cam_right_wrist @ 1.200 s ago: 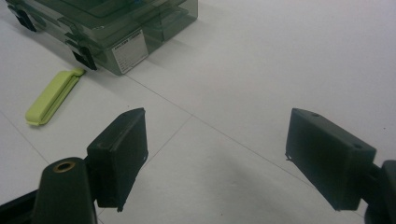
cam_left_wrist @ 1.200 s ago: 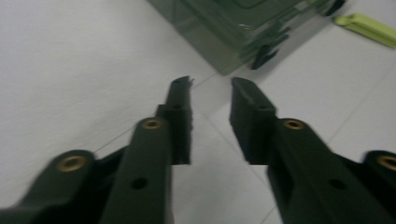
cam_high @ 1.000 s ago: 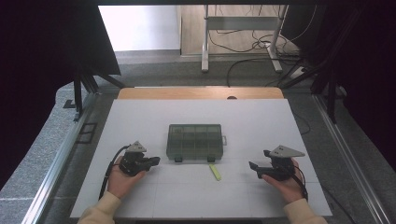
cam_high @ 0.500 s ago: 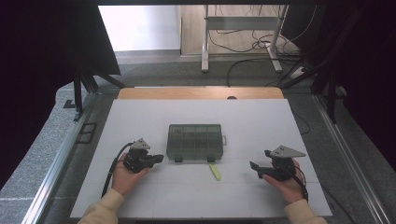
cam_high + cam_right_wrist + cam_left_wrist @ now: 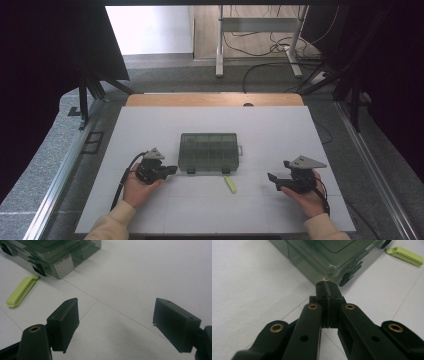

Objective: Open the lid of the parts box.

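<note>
A dark see-through compartment box (image 5: 208,152) lies shut in the middle of the white table, also seen as the box (image 5: 329,257) and the box (image 5: 52,252). A small yellow-green clip (image 5: 230,184) lies flat just in front of it, the same clip (image 5: 404,255) and clip (image 5: 21,291) in the gripper views. My left gripper (image 5: 171,170) is shut with nothing between its pads, its tips close to the box's front left corner (image 5: 327,287). My right gripper (image 5: 272,181) stands open and empty, right of the clip; its fingertips (image 5: 65,320) hover over bare table.
The white table (image 5: 270,130) has a wooden strip (image 5: 215,100) at its far edge. Metal rails run along both sides. A desk frame and cables (image 5: 260,45) stand on the floor beyond. Free room lies between the two hands and behind the box.
My left gripper has crept a little to the right, closer to the box's front left corner. The right gripper has stayed put.
</note>
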